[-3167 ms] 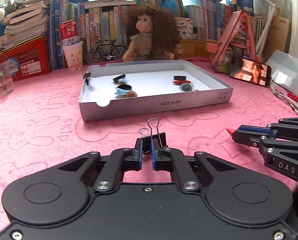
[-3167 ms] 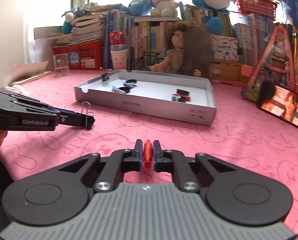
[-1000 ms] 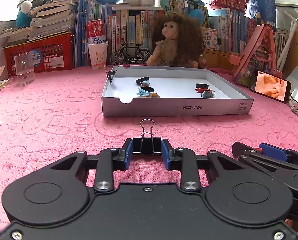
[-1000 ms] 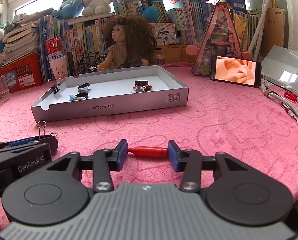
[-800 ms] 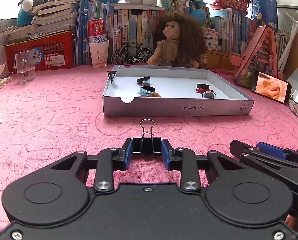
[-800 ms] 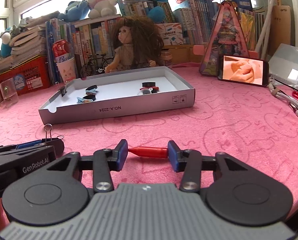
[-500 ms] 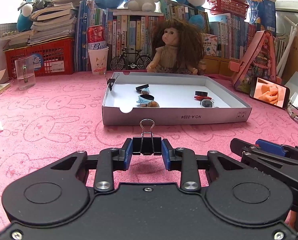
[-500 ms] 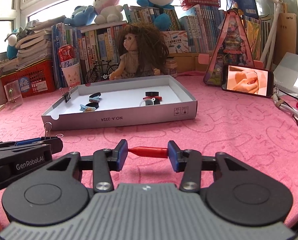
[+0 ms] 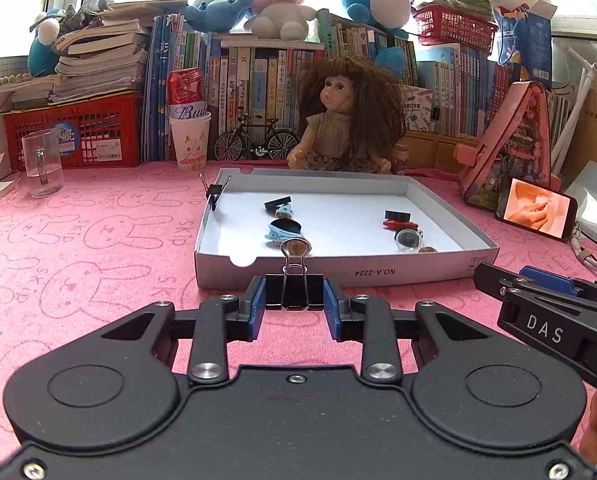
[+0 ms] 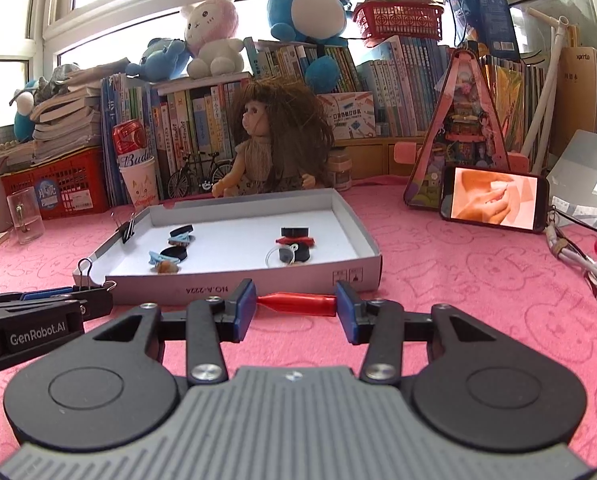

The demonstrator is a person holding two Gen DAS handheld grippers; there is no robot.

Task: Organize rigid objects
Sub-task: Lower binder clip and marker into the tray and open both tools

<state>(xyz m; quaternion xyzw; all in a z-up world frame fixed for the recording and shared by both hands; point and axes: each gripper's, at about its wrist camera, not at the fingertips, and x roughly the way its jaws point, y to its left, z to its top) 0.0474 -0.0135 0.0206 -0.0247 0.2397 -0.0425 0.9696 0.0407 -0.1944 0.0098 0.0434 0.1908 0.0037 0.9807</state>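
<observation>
Table under pink rabbit-print cloth, backed by shelved books, plush toys and a seated doll. Shallow white box at centre, holding small clips and trinkets; one binder clip on its left wall. Left claw narrowed onto a black binder clip, wire handles upright, just in front of the box's near wall. Right claw half closed, clamping a red pen cap crosswise by its ends, likewise before the box.
</observation>
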